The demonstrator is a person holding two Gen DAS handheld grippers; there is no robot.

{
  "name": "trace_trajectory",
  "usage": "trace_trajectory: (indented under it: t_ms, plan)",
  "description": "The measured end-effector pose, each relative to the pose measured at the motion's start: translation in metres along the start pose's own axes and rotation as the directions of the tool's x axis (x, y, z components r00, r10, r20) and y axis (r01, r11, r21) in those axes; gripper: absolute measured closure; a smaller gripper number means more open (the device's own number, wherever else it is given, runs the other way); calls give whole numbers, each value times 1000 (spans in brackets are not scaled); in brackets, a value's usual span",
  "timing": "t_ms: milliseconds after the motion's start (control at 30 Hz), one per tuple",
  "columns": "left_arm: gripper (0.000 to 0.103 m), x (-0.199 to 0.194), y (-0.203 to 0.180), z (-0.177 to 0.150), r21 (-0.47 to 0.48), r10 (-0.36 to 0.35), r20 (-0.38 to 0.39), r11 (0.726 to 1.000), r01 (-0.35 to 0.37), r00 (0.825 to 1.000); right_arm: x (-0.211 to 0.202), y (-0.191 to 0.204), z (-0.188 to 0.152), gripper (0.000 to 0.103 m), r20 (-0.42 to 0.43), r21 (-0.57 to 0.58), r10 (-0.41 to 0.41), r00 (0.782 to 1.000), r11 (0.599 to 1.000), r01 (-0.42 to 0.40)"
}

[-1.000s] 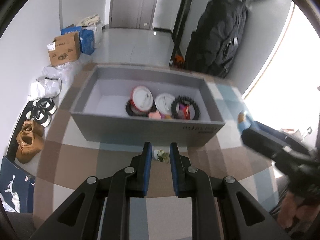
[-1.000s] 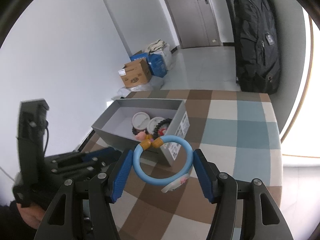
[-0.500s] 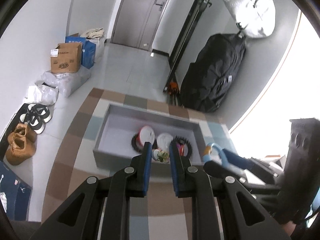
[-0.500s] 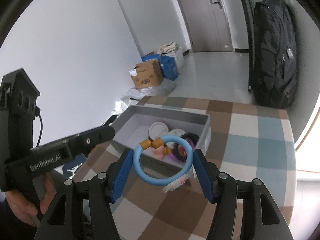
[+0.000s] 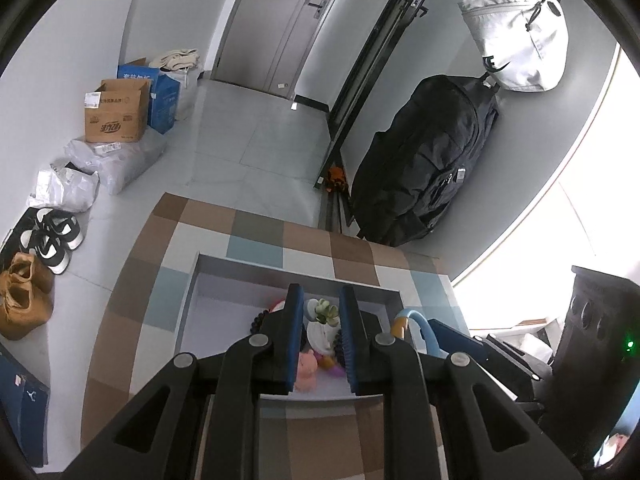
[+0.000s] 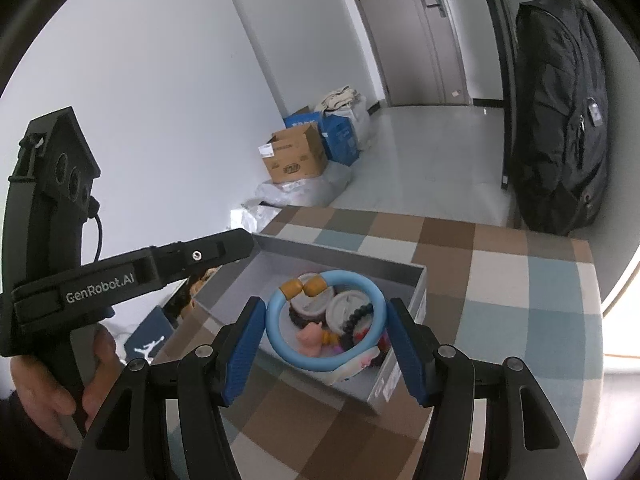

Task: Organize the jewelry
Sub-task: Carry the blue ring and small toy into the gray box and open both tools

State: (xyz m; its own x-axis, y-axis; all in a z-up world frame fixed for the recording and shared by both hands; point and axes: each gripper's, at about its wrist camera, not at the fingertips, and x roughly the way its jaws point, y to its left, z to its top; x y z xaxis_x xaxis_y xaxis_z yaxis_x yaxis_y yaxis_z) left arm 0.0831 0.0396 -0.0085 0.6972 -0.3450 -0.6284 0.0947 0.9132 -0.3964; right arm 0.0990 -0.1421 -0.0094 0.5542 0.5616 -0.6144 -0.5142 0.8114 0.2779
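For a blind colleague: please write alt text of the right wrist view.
The right gripper clamps a blue ring bracelet above a grey box of jewelry on a checked cloth. At left, a hand holds the left gripper.

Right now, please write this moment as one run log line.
left hand-held gripper: shut on small flower piece | right hand-held gripper: shut on blue ring | both above grey box

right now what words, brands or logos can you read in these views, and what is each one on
"GenRobot.AI" on the side of the left gripper.
Jumpman logo, no words, on the dark blue box on the floor.
Puma cat logo on the dark blue box at the left edge.
Red print on the brown carton: too blurred to read.
White print on the blue box: unreadable.
Label on the gray tray: too small.
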Motion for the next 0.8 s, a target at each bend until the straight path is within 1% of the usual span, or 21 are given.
trace_trajectory:
  t_ms: [167, 333, 467, 533, 700, 800]
  plan:
    - [90, 7, 2, 4, -12, -6, -22, 1000, 6, 1000, 5, -6, 7, 42, 8, 21, 4, 1000, 1000, -4]
    - [90, 19, 4, 7, -25, 3, -55, 1000, -4, 998, 11, -11, 10, 42, -4, 39, 2, 1000, 999, -2]
    - [90, 25, 6, 8, -44, -6, -79, 999, 3, 997, 13, -13, 10, 42, -9, 48, 0, 1000, 999, 0]
    - [90, 26, 6, 9, -45, 1, -79, 999, -4, 997, 13, -13, 10, 42, -11, 48, -2, 1000, 999, 3]
    - [90, 31, 9, 12, -54, -11, -92, 999, 6, 996, 12, -6, 11, 41, 2, -5, -32, 999, 999, 32]
    - [89, 31, 13, 14, -78, -39, -88, 996, 32, 995, 12, -2, 10, 41, 11, -30, -47, 999, 998, 48]
